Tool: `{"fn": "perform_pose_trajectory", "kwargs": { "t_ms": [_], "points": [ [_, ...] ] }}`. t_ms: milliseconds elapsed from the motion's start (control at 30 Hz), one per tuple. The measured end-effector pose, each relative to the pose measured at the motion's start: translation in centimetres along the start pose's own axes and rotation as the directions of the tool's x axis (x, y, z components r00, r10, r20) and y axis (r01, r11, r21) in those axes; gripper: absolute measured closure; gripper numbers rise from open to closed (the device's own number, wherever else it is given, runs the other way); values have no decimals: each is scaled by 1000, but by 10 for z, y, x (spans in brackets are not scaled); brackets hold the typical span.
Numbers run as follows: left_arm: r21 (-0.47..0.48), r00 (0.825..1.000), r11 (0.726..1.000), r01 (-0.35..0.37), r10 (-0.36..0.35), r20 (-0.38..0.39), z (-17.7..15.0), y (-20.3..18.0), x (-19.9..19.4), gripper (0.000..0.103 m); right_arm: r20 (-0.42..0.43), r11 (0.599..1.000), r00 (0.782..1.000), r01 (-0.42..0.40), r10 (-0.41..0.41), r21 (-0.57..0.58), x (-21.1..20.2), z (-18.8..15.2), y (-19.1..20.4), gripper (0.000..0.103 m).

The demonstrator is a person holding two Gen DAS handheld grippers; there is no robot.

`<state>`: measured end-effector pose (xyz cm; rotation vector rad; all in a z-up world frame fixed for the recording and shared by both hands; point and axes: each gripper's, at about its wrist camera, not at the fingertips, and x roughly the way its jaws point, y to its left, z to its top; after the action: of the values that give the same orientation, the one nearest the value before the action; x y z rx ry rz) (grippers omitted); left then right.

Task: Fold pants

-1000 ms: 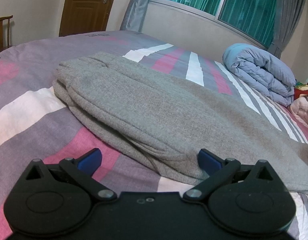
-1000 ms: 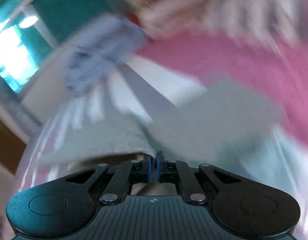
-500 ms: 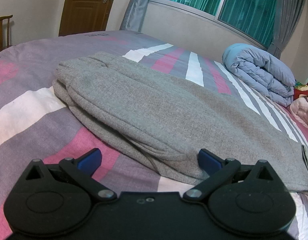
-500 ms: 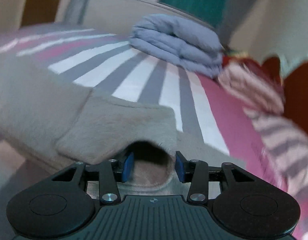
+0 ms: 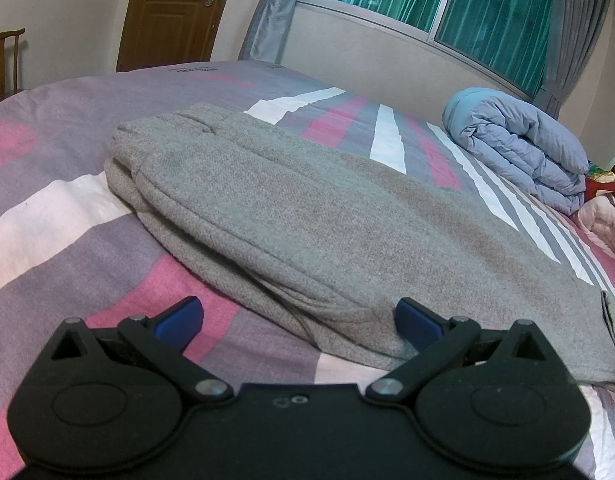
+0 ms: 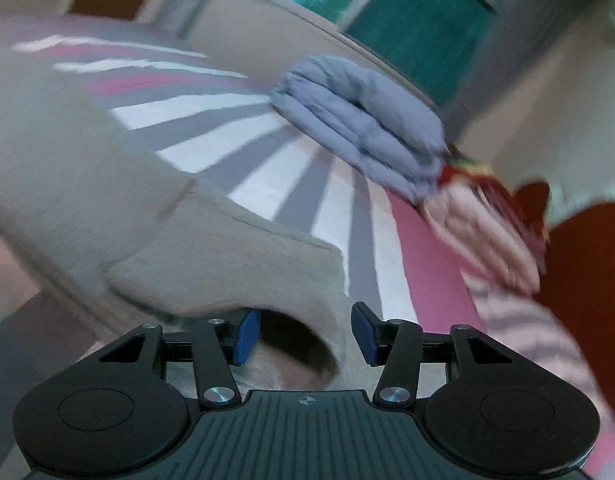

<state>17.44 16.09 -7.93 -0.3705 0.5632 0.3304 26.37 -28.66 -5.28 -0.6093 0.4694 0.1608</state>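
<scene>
Now I see grey fleece pants (image 5: 307, 216) folded lengthwise on striped bedsheet (image 5: 59, 216) | my left gripper (image 5: 299, 320) wide open, empty, at near edge | right gripper (image 6: 305, 332) open around cuff (image 6: 243, 276), blurred

Pants (image 5: 307, 216) lie across the bed (image 5: 59, 216); rolled duvet (image 5: 515, 160) behind, to their right.

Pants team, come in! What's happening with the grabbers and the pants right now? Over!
Left gripper open, low beside grey pants. Right gripper open at the leg cuff, gripping nothing. Blue quilt lies apart, not blocking.
</scene>
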Motion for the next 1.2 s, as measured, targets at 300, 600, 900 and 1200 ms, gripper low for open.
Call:
{"fn": "perform_pose_trajectory", "kwargs": {
  "t_ms": [300,600,900,1200],
  "points": [
    [1,1000,1000,-1,1,-1,0,0,0,6,15,394,996,-50,91,918,1,-68,-125,93],
    [4,1000,1000,-1,1,-1,0,0,-1,6,15,282,976,-77,216,956,5,-116,-150,88],
    [5,1000,1000,-2,2,0,1,0,-1,6,7,793,998,-54,63,607,-17,-56,-105,58],
    [7,1000,1000,-3,3,-1,1,0,-1,6,200,320,973,-227,115,920,5,-89,-151,99]
  ]
}}
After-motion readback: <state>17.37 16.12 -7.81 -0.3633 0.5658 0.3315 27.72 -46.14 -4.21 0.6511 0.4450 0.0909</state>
